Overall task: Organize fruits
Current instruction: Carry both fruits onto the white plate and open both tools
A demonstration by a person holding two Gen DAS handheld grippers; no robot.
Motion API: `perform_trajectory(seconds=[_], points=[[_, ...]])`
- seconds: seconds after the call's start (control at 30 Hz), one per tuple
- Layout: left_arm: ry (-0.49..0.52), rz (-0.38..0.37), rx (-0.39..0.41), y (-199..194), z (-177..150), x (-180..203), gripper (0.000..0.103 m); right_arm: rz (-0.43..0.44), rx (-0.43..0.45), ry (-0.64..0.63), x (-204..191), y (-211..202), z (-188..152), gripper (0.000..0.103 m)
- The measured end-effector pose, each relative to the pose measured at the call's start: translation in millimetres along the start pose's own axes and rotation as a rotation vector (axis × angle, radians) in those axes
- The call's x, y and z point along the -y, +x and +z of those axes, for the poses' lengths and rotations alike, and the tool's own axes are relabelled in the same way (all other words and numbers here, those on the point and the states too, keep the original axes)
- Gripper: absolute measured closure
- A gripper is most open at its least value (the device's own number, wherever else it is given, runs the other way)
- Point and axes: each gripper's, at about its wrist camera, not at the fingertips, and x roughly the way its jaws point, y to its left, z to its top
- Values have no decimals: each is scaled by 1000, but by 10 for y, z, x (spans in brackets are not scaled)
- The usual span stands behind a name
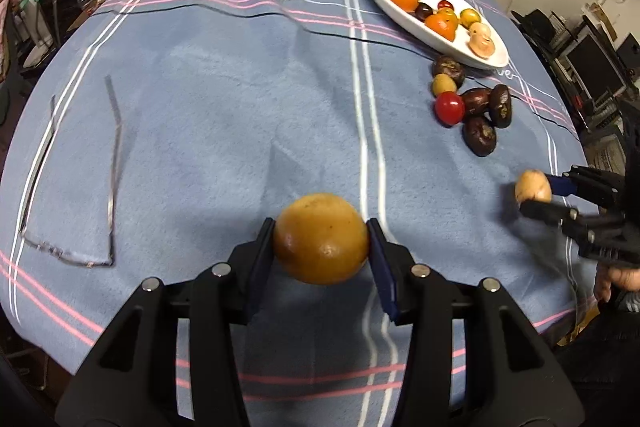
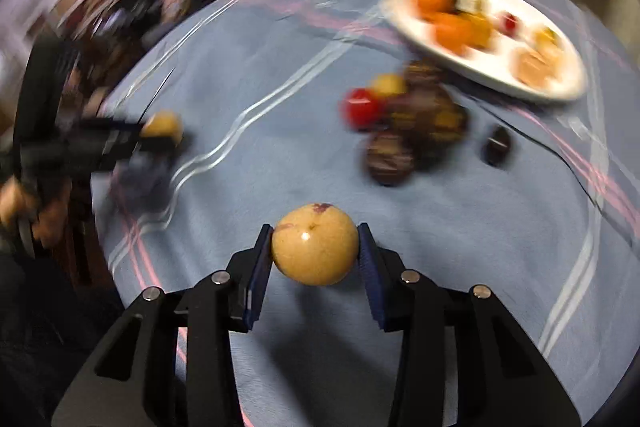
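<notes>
Both grippers' fingers clamp fruit: left (image 1: 321,239) an orange (image 1: 320,238), right (image 2: 315,245) a pale fruit (image 2: 315,243).

Each tool is matte black plastic: the left tool (image 1: 321,239) and right tool (image 2: 316,247) have silver round screws and dark blue pads (image 1: 382,267), possibly ribbed.

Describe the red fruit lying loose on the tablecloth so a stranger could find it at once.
Start at the long white oval dish at the far right of the blue striped tablecloth. Just before its near end lies a loose cluster of small fruits. The small round glossy red fruit sits at the cluster's left edge, the only red among dark brown ones and one yellow.
</notes>
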Motion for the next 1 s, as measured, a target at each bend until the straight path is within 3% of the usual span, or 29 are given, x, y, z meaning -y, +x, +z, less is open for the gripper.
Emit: perform_trajectory(seconds=[0.33,0.6,0.83,1.0], points=[[190,-72,-14,248,356,568,57,-94,78,141,363,-336,-329,61],[264,-106,-22,397,619,843,57,-126,145,263,728,-585,-387,61],[277,-130,-26,502,943,995,57,-107,148,275,883,-533,-155,61],[324,-166,-2,576,1322,1285,57,-113,179,250,1063,-588,228,61]])
